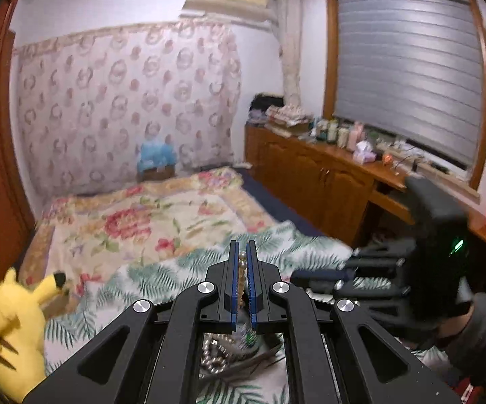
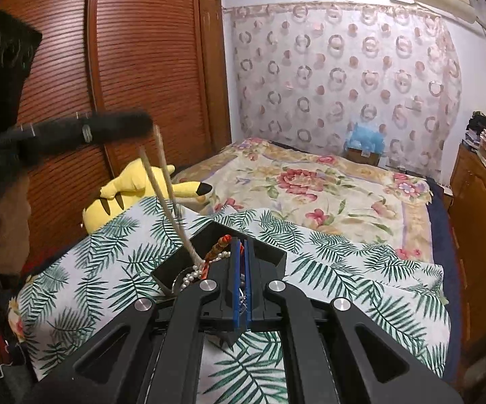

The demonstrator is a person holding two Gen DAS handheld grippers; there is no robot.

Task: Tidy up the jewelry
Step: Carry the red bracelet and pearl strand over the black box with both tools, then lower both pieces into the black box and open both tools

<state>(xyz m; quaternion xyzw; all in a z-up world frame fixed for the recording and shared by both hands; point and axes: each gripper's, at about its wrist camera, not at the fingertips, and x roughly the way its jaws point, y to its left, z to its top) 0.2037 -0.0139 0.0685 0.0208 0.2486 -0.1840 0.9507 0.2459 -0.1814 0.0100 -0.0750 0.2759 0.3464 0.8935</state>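
Both grippers clamped on jewelry, strand pulled out of the box

Left hand-held gripper (image 1: 242, 262) is clenched on a bead strand (image 1: 242, 279) that runs taut down to the black box (image 2: 172, 269) on the bed's leaf-print cover (image 2: 344, 269). Right hand-held gripper (image 2: 243, 259) is clenched on a thin silvery chain (image 2: 242, 298) over that box, probably to hold the tangle apart.

The left hand-held gripper (image 1: 242, 252) has matte black linkage arms with long cut-out slots, round silver screw heads at the joints, and two narrow blue ribbed pads (image 1: 233, 276) on its fingers. The right hand-held gripper (image 2: 243, 252) is built the same, and in the left view its blocky black body carries a small green light. A dark grey sleeve (image 1: 478, 336) covers the person's right arm.
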